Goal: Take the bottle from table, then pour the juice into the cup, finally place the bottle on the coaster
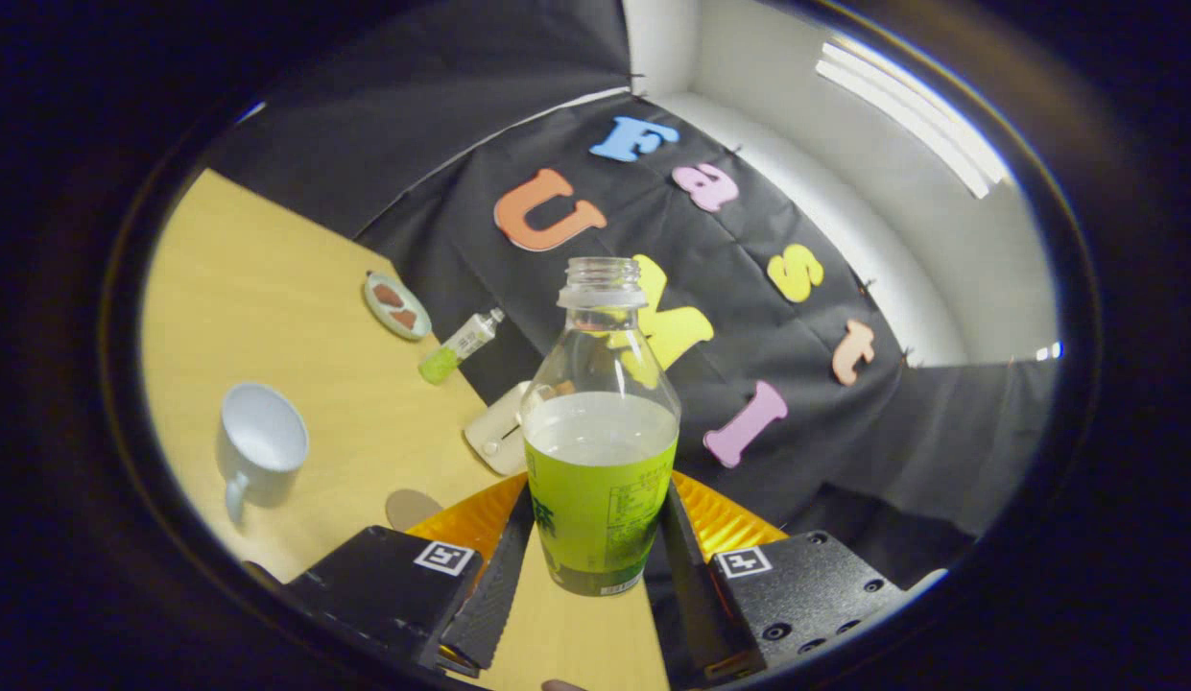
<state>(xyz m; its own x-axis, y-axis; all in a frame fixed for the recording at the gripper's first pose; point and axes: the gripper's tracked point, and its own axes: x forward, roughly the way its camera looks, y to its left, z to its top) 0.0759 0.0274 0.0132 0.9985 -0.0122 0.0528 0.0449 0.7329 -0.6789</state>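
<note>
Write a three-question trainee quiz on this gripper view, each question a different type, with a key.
1. True or false: the bottle has its cap on.
2. Multiple choice: the gripper is A) open with nothing between the fingers, B) shut on the bottle, C) shut on the cup.
3. Fill in: the oval coaster lies on the table beyond the cup, next to a small ______ lying on its side.

Key
1. False: the neck is open.
2. B: both fingers press the bottle's labelled sides.
3. Bottle: the small bottle with a green end.
</note>
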